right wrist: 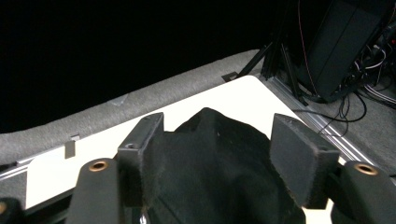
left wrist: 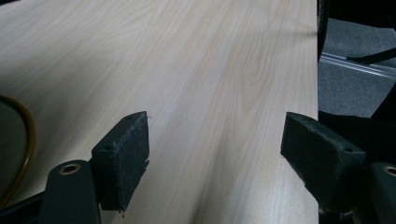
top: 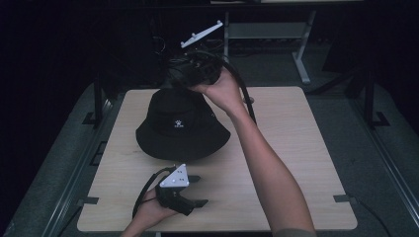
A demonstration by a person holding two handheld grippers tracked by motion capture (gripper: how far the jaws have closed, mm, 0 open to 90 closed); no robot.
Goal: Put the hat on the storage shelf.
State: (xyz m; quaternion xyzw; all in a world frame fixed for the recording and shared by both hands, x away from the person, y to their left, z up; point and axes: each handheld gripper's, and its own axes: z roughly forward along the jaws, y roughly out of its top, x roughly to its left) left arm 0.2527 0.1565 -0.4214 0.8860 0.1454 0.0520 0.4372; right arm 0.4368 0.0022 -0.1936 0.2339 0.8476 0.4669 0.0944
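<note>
**Two hand-held grippers, one black bucket hat on the worktop**

One left hand-held gripper (top: 197, 190) lay low over the near part of the pale wooden worktop (top: 296, 163), held by the person's left hand (top: 148, 212) at the bottom edge of the high view. Its jaws stood spread wide with nothing between them; in the left gripper view (left wrist: 215, 140) bare wood grain ran between the two black pads (left wrist: 123, 154). It sat near the front brim of the hat, apart from it.

The black bucket hat (top: 183, 126) rested on the worktop toward the far side, left of centre, brim down, a small white emblem (top: 178, 124) on its front facing the person.

The right hand-held gripper (top: 190, 74) hung above the hat's far edge, gripped by the right hand (top: 225, 91), whose forearm crossed the worktop from the lower right. In the right gripper view (right wrist: 217, 144) its jaws stood apart on either side of a raised fold of the hat's black cloth (right wrist: 210, 163); whether the pads touched the cloth I could not tell.
</note>
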